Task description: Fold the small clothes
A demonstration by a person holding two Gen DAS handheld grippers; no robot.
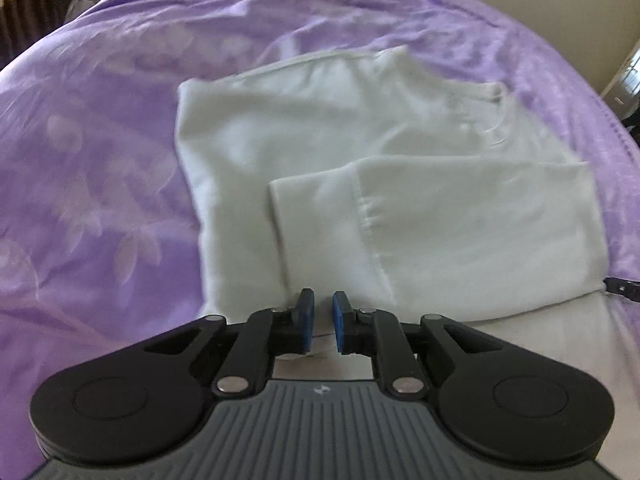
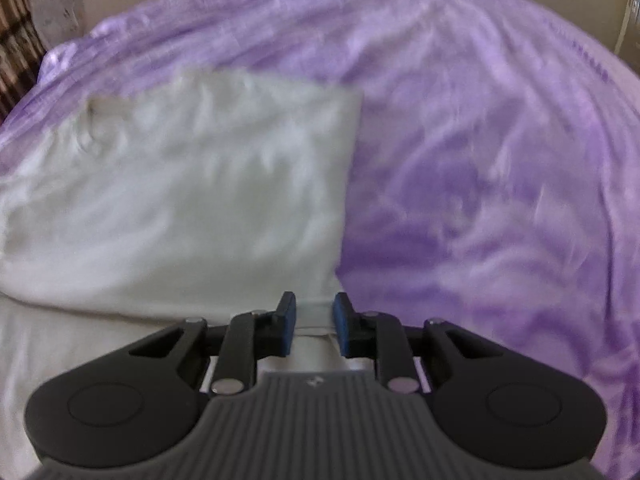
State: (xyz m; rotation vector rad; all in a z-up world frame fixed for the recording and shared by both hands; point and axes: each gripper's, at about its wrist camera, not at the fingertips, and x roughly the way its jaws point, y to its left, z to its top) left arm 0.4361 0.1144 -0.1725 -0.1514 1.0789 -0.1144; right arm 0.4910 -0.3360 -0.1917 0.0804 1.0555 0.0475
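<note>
A white shirt (image 1: 320,140) lies partly folded on the purple bedspread (image 1: 100,160), its neckline toward the far right and one panel (image 1: 460,220) folded over the near side. My left gripper (image 1: 323,320) hovers at the shirt's near edge. Its blue pads stand a narrow gap apart, and I see no cloth pinched between them. In the right wrist view the shirt (image 2: 180,200) fills the left half and its near right corner runs down into my right gripper (image 2: 315,316). A strip of its hem spans the whole gap between those pads.
A pale sheet (image 2: 60,352) shows below the shirt's near edge. The purple bedspread (image 2: 500,200) stretches wide to the right. A small black part (image 1: 622,290) pokes in at the right edge of the left wrist view. Curtains (image 1: 24,0) hang behind the bed.
</note>
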